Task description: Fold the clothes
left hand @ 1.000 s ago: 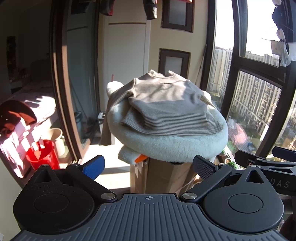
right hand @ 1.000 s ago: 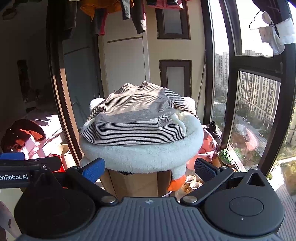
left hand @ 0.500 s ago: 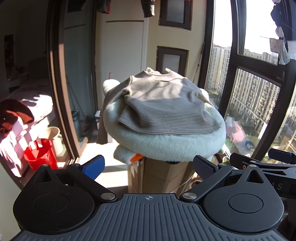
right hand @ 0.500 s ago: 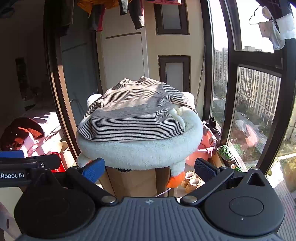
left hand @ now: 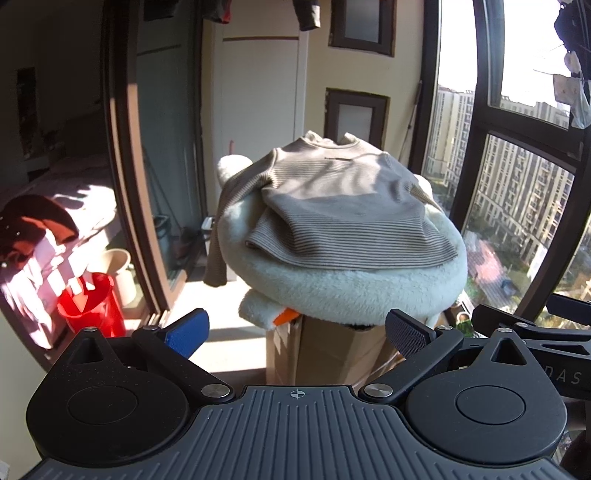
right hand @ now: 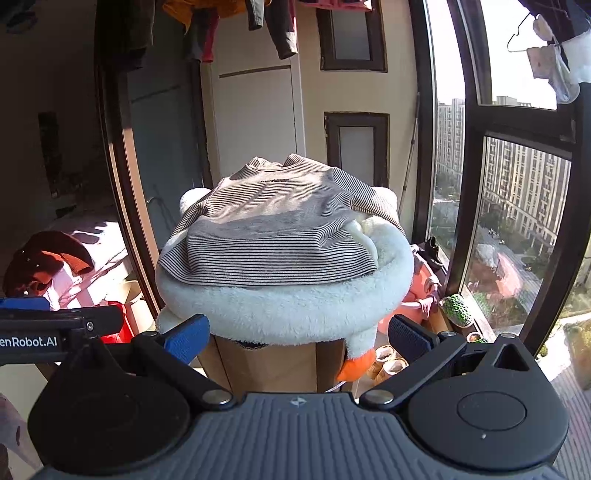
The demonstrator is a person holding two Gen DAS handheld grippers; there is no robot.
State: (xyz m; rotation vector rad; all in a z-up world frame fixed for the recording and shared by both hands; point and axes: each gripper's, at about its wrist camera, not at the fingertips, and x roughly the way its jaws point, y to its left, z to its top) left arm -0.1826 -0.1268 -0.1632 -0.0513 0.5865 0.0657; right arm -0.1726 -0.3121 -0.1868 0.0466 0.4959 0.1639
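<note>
A small striped beige sweater lies spread face up on a round fluffy white cushion, neck at the far side; it also shows in the right wrist view. Its left sleeve hangs over the cushion's edge. My left gripper is open and empty, short of the cushion's near edge. My right gripper is open and empty, just before the cushion.
The cushion rests on a cardboard box. A red bucket stands on the floor at left. Tall windows are at right. Clothes hang overhead. Small pots and shoes sit by the window sill.
Both grippers have drawn back a little and tilted down, so the sweater sits lower and smaller in both views. Both stay open.
</note>
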